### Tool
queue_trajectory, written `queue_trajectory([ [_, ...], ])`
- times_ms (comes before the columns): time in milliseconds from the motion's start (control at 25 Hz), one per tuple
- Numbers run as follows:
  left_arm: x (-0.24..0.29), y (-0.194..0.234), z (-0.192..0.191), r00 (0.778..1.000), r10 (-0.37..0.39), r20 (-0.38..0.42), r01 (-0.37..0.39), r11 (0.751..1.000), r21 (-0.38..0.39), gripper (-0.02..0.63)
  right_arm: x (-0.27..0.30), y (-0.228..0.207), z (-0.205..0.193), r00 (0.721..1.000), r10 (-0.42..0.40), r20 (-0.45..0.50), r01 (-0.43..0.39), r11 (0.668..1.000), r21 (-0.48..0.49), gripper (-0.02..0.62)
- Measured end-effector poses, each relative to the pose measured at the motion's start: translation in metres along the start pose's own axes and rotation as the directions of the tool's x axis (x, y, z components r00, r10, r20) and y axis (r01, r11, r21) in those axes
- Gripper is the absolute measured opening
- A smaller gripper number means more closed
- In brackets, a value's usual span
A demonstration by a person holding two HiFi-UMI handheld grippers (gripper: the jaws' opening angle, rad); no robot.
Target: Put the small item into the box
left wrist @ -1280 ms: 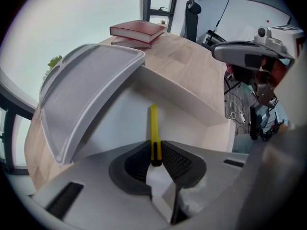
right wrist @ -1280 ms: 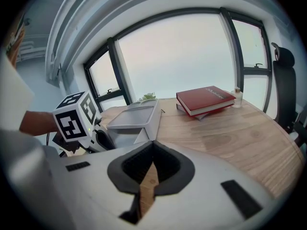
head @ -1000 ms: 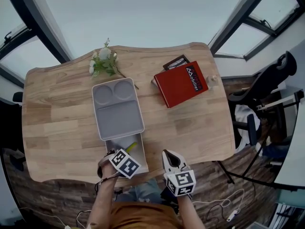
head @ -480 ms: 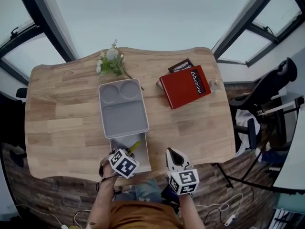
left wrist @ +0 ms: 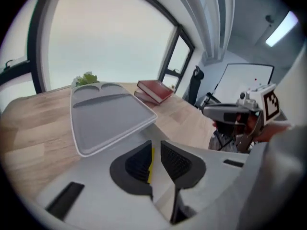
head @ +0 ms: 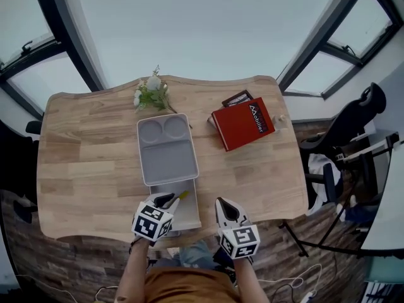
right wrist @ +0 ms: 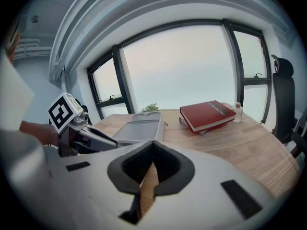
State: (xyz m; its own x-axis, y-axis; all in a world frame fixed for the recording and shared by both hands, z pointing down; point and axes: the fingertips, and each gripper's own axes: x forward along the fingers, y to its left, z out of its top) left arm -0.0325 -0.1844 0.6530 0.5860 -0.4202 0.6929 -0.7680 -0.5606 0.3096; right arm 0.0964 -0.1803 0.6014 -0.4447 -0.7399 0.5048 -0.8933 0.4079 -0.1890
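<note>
Down on the wooden table (head: 82, 144), head view first: one grey divided tray (head: 167, 153), one open box (head: 189, 214) at its near end, and one yellow item (head: 180, 196) lying inside that box. Two books sit far right. The red book (head: 243, 124) has a white title that looks like "Mobilier", and it mostly covers the dark book (head: 236, 98). One flower sprig (head: 151, 95) is at the far edge.

Left gripper view: the left gripper (left wrist: 154, 150) has its jaws a slit apart, clamping nothing. A yellow strip shows through the gap, and the gripper body hides the box.

Right gripper view: the right gripper (right wrist: 153, 145) has its jaws pressed together, empty. The book title is too blurred to read.
</note>
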Motion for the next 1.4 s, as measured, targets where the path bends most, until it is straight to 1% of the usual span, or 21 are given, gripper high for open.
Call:
queue_trajectory([
  [120, -0.022, 0.001, 0.021, 0.990, -0.003, 0.144, 0.010, 0.999, -0.049, 0.011, -0.006, 0.009, 0.010, 1.000, 0.004, 0.025, -0.004, 1.000, -0.016, 0.005],
  [200, -0.035, 0.000, 0.034, 0.974, -0.007, 0.227, 0.025, 0.997, -0.075, 0.006, -0.010, 0.013, 0.015, 0.999, 0.006, 0.041, -0.004, 1.000, -0.027, 0.005],
  [280, -0.046, -0.001, 0.042, 0.957, -0.015, 0.289, 0.047, 0.993, -0.105, 0.005, -0.013, 0.019, 0.022, 0.998, 0.011, 0.059, -0.009, 0.999, -0.035, 0.004],
  [400, -0.065, -0.006, 0.052, 0.926, -0.019, 0.378, 0.075, 0.988, -0.134, 0.005, -0.020, 0.030, 0.032, 0.995, 0.033, 0.094, -0.031, 0.999, -0.018, 0.005],
  [480, -0.080, -0.009, 0.060, 0.900, -0.001, 0.437, 0.062, 0.990, -0.127, 0.005, -0.026, 0.038, 0.039, 0.992, 0.040, 0.117, -0.038, 0.999, -0.021, 0.005],
  [640, -0.111, -0.018, 0.076, 0.852, 0.052, 0.521, -0.021, 0.998, -0.064, 0.005, -0.039, 0.049, 0.051, 0.986, 0.044, 0.159, -0.039, 0.999, -0.030, 0.005],
  [720, -0.124, -0.023, 0.078, 0.833, 0.058, 0.550, -0.043, 0.998, -0.039, 0.005, -0.045, 0.056, 0.055, 0.983, 0.042, 0.181, -0.034, 0.998, -0.044, 0.005],
  [760, -0.129, -0.026, 0.077, 0.828, 0.048, 0.558, -0.034, 0.999, -0.036, 0.005, -0.048, 0.058, 0.057, 0.980, 0.037, 0.195, -0.027, 0.998, -0.054, 0.005],
  [800, -0.133, -0.028, 0.076, 0.823, 0.029, 0.567, -0.004, 0.999, -0.045, 0.005, -0.052, 0.061, 0.060, 0.977, 0.031, 0.210, -0.018, 0.998, -0.066, 0.004],
  [840, -0.138, -0.031, 0.074, 0.813, 0.005, 0.582, 0.038, 0.997, -0.062, 0.005, -0.056, 0.064, 0.062, 0.975, 0.025, 0.223, -0.007, 0.997, -0.080, 0.005],
  [880, -0.144, -0.033, 0.073, 0.799, -0.013, 0.601, 0.076, 0.994, -0.080, 0.005, -0.059, 0.066, 0.063, 0.972, 0.019, 0.234, 0.003, 0.996, -0.093, 0.005],
  [920, -0.150, -0.034, 0.073, 0.786, -0.015, 0.619, 0.089, 0.992, -0.089, 0.005, -0.062, 0.069, 0.065, 0.970, 0.016, 0.243, 0.010, 0.994, -0.105, 0.003],
  [960, -0.155, -0.034, 0.073, 0.777, -0.004, 0.630, 0.073, 0.994, -0.084, 0.005, -0.065, 0.071, 0.066, 0.968, 0.015, 0.250, 0.014, 0.993, -0.113, 0.003],
  [1080, -0.165, -0.038, 0.077, 0.769, 0.032, 0.638, -0.023, 0.999, -0.023, 0.005, -0.072, 0.076, 0.072, 0.962, 0.016, 0.272, 0.018, 0.993, -0.120, 0.003],
  [1160, -0.171, -0.043, 0.081, 0.763, 0.037, 0.645, -0.049, 0.999, 0.001, 0.005, -0.077, 0.078, 0.074, 0.960, 0.015, 0.281, 0.019, 0.993, -0.119, 0.003],
  [1200, -0.172, -0.045, 0.082, 0.763, 0.039, 0.645, -0.063, 0.998, 0.014, 0.005, -0.079, 0.079, 0.075, 0.959, 0.015, 0.285, 0.019, 0.993, -0.118, 0.003],
  [1320, -0.172, -0.049, 0.080, 0.784, 0.058, 0.618, -0.131, 0.989, 0.074, 0.005, -0.084, 0.081, 0.078, 0.955, 0.016, 0.295, 0.020, 0.993, -0.118, 0.004],
  [1400, -0.171, -0.052, 0.079, 0.789, 0.056, 0.611, -0.139, 0.986, 0.088, 0.005, -0.087, 0.082, 0.079, 0.954, 0.017, 0.300, 0.020, 0.993, -0.119, 0.004],
])
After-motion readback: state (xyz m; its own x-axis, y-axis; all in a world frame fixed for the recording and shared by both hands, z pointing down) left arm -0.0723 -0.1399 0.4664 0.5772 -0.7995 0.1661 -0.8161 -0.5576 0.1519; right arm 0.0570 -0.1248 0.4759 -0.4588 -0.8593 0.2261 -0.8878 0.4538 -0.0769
